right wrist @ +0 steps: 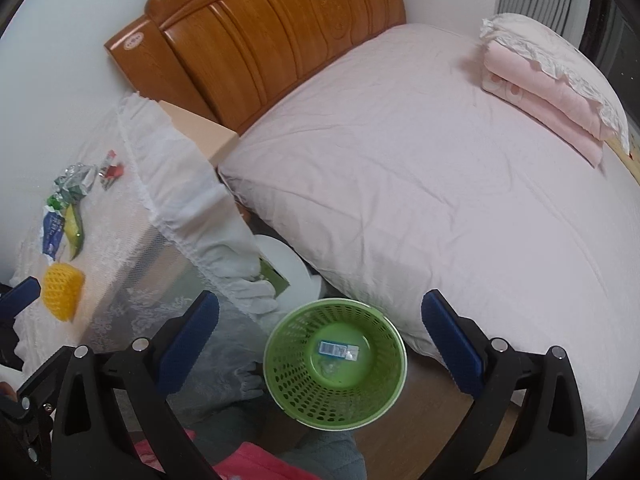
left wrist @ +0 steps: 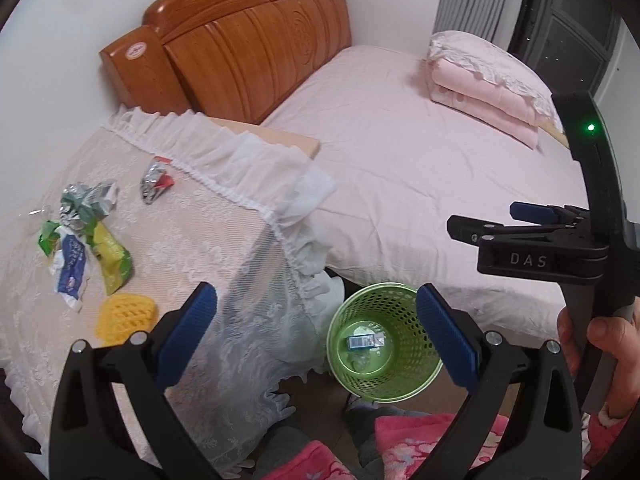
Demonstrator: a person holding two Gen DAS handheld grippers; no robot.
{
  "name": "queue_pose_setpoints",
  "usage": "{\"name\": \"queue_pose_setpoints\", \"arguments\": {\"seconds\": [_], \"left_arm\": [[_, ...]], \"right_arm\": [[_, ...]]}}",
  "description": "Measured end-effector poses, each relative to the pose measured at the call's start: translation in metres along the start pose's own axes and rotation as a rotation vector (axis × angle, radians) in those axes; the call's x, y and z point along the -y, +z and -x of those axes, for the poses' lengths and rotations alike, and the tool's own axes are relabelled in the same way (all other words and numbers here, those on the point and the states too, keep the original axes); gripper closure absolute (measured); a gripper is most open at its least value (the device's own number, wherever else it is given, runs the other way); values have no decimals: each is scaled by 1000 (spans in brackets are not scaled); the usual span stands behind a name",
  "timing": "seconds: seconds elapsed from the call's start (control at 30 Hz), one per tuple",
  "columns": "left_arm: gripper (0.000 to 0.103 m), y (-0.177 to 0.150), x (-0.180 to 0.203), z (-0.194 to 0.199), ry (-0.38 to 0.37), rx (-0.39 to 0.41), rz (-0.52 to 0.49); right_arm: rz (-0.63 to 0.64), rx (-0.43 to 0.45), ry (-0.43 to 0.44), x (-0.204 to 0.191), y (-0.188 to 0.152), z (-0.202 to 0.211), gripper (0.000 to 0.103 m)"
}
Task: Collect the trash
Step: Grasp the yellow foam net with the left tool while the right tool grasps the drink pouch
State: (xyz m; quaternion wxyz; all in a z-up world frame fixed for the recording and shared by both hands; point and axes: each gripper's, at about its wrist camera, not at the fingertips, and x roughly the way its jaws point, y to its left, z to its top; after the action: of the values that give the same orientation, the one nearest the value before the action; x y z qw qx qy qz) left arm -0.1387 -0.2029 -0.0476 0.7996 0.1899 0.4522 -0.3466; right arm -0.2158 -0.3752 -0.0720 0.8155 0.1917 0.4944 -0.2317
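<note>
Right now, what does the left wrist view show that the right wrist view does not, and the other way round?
Only the left wrist view shows the right gripper from the side, and the person's hand on its handle. Only the right wrist view shows a white round object on the floor between the lace-covered table and the bed. Both show the green basket holding a small blue box, the wrappers, the yellow foam net and open empty grippers.

Green bin [right wrist: 335, 364] mouth unobstructed (bed [right wrist: 440, 200] beside).
</note>
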Motion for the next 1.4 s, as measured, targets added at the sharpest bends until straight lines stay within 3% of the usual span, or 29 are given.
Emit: {"name": "queue_pose_setpoints", "arguments": {"seconds": [0.37, 0.6, 0.67, 0.93, 1.13, 1.4], "left_arm": [[8, -34, -116, -19, 153, -66, 187], [8, -51, -154, -58, 147, -144, 249], [13, -53, -157, -68, 148, -166, 249], [63, -56, -168, -72, 80, -174, 303], [66, -58, -197, -47, 76, -115, 375], [66, -75, -241, -9, 173, -67, 427]], "right_arm": [[141, 32, 141, -110, 42, -10, 2], [203, 1, 175, -155, 44, -24, 2], [217, -11, 175, -163, 44, -27, 2], [263, -46, 191, -186, 40, -38, 2], [397, -49, 225, -239, 49, -52, 2], [543, -71, 244, -340, 58, -101, 3]]}}
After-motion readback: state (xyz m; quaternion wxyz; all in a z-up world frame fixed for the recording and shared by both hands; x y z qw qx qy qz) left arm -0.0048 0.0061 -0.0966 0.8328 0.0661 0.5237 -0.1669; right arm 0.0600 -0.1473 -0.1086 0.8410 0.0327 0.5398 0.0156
